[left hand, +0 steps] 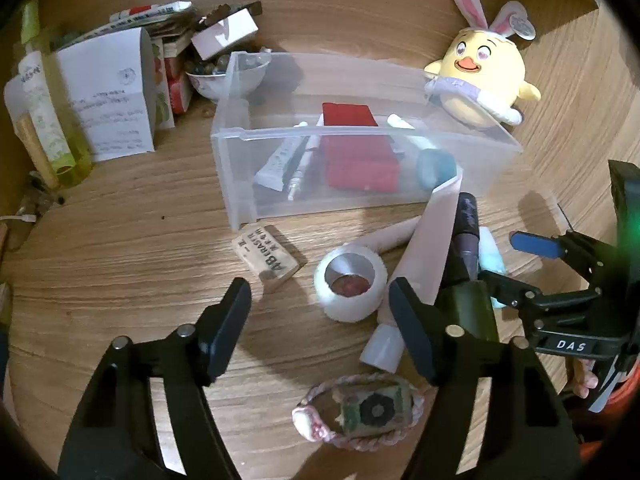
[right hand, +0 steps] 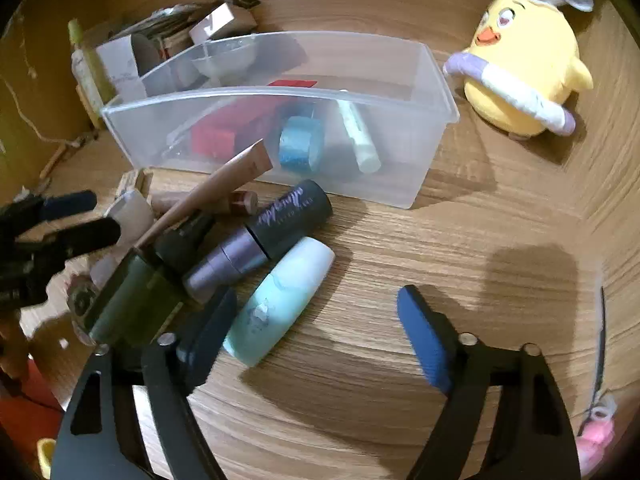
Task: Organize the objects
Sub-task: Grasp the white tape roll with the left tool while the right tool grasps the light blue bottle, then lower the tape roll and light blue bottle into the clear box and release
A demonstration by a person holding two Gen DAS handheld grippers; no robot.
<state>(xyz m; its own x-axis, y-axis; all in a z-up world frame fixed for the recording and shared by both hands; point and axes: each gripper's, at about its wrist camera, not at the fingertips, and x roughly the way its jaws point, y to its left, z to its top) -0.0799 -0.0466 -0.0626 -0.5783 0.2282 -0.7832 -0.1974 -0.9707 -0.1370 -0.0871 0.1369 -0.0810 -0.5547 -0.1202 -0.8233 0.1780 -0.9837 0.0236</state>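
Your left tongs (left hand: 320, 322) stood open over the tape roll (left hand: 350, 282), gripping nothing, your right tongs (right hand: 316, 334) open around the mint bottle (right hand: 280, 300), pads not pressing it, clutter heaped near the clear bin (left hand: 360, 176) on the surface (left hand: 120, 240), plush chick (left hand: 482, 84) far right.

The tabletop (left hand: 120, 248) is wood-grain laminate with a smooth, slightly matt face. The storage bin (left hand: 360, 184) is translucent, frosted plastic. The chick toy (left hand: 486, 80) is soft yellow plush cloth. The tape roll (left hand: 352, 284) looks glossy and clear. The mint bottle (right hand: 280, 300) is smooth plastic with a soft shine, and the dark tube (right hand: 260, 240) is matt with a metallic purple cap. The fingers (left hand: 232, 328) are matt black plastic.
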